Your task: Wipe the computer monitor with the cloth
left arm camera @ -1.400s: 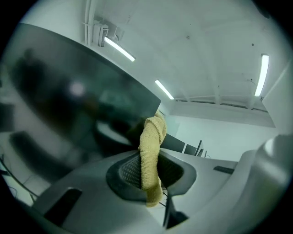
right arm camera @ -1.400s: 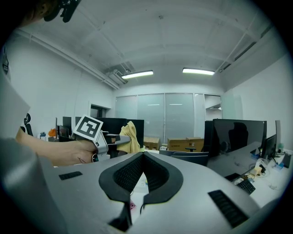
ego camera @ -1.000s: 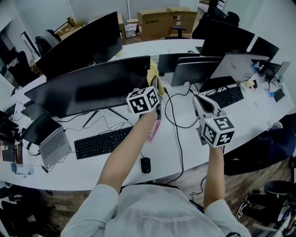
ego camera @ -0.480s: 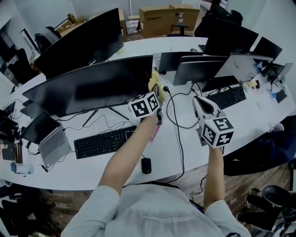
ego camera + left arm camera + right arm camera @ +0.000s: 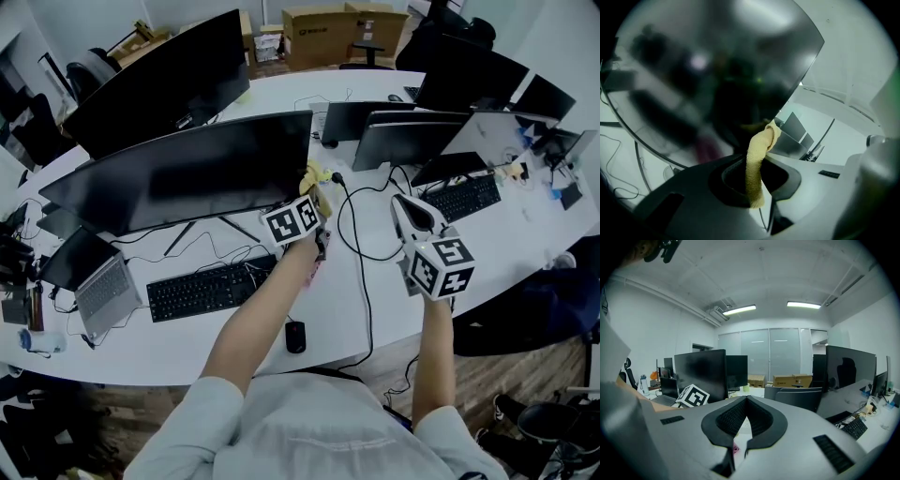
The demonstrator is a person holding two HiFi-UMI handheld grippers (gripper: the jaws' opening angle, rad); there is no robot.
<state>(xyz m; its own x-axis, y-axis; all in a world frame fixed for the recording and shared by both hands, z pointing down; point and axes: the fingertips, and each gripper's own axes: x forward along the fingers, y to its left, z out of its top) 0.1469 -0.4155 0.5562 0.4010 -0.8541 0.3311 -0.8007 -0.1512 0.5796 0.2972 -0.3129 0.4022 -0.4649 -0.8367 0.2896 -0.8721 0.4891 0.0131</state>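
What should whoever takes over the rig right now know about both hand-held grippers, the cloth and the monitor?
Left hand-held gripper: shut on the yellow cloth, held up at the lower right corner of the wide monitor. Whether the cloth is pressing on it is unclear.
Right hand-held gripper: shut, empty, held above the desk, well to the right of the wide monitor.
Done: the yellow cloth is gripped and at the wide monitor. How much has been wiped does not show.
Left: probably sweep leftward across the rest of it, in rows.
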